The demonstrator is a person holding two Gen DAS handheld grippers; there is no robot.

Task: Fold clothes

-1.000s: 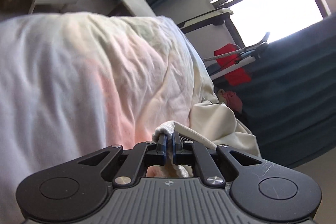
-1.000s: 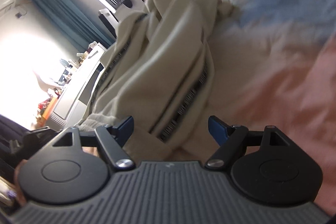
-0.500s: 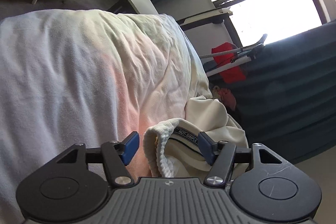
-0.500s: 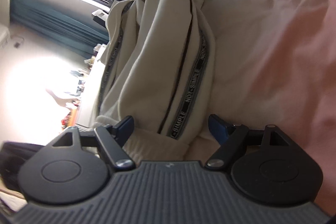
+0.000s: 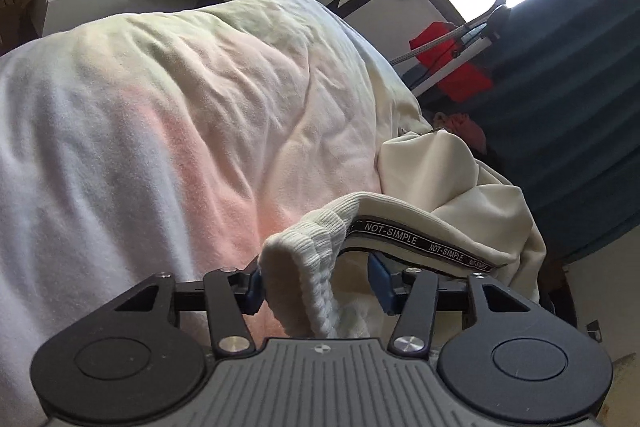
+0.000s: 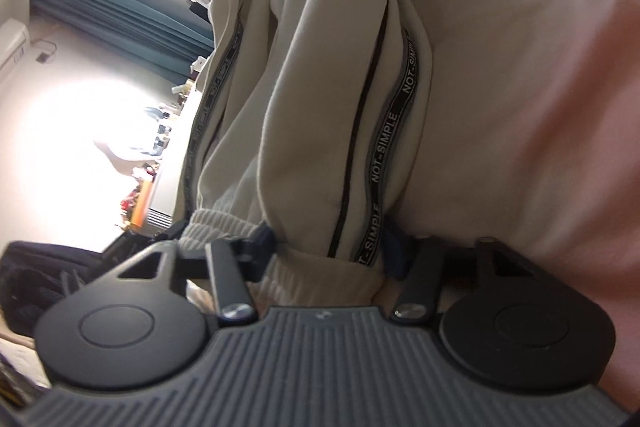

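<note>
Left wrist view: my left gripper (image 5: 316, 285) has been closing around a ribbed cuff (image 5: 308, 259); pads aren't pressing. My right gripper (image 6: 328, 253), closing too, straddles the trousers (image 6: 320, 99) on the bed (image 6: 520, 87).

Each fisheye camera sat just behind its own gripper's fingers, looking forward and slightly down along them at very close range. Ahead of the left gripper (image 5: 316, 285) lay the blanket (image 5: 168, 131); both views shared the cream trousers (image 6: 320, 99) between the fingers.
</note>
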